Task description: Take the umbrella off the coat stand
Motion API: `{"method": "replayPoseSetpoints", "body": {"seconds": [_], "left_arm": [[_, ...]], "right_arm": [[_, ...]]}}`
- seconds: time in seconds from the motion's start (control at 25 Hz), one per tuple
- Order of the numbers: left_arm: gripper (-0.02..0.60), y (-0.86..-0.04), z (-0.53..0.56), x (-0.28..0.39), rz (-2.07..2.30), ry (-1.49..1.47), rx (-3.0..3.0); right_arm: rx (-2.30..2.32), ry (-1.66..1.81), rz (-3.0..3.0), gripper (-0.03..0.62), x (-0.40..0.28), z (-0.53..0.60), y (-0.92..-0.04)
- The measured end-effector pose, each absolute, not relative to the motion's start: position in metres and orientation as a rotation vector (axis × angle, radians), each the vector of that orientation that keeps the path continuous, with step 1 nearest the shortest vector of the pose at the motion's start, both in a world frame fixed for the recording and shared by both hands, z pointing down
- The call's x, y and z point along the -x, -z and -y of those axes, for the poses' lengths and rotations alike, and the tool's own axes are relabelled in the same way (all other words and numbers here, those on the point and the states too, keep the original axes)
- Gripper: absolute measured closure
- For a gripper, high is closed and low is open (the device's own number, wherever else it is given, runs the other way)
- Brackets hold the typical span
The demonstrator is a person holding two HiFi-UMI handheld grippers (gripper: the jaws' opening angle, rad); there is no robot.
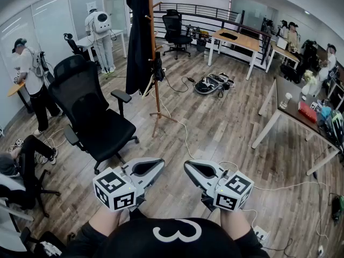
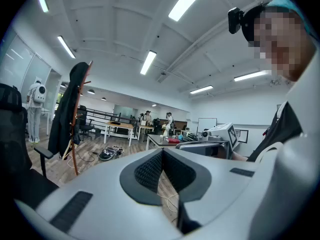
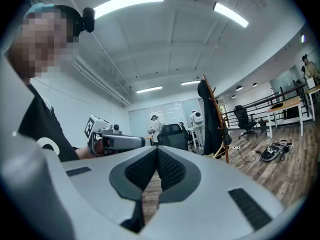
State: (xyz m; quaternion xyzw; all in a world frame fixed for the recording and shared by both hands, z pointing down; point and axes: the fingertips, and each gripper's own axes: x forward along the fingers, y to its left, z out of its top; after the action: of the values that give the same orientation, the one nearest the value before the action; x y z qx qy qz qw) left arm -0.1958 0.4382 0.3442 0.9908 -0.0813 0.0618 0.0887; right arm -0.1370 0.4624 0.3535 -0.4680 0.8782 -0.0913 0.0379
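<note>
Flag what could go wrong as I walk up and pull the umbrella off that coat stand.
A white cable snakes between you and the coat stand: a trip or snag hazard.
A dark coat hangs on the same stand; tugging what looks like the umbrella could drag it off or tip the stand.
The black office chair stands close beside the stand, narrowing the approach.

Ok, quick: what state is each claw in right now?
Left claw: closed, holding nothing.
Right claw: closed, holding nothing.
</note>
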Motion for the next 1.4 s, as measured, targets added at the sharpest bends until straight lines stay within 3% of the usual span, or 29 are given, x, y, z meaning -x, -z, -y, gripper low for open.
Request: {"method": "replayPoseSetpoints", "body": {"seconds": [0.68, 1.4], "left_arm": [[0.566, -0.331, -0.462, 0.194, 0.241, -0.184, -2.989], [0.566, -0.338, -0.416, 0.159, 0.149, -0.188, -2.962]], "right_arm": [[1.420, 0.239, -2.711, 0.569, 0.138, -0.484, -0.345], [1.467, 0.294, -2.662, 0.568, 0.113, -0.441, -0.351]]}}
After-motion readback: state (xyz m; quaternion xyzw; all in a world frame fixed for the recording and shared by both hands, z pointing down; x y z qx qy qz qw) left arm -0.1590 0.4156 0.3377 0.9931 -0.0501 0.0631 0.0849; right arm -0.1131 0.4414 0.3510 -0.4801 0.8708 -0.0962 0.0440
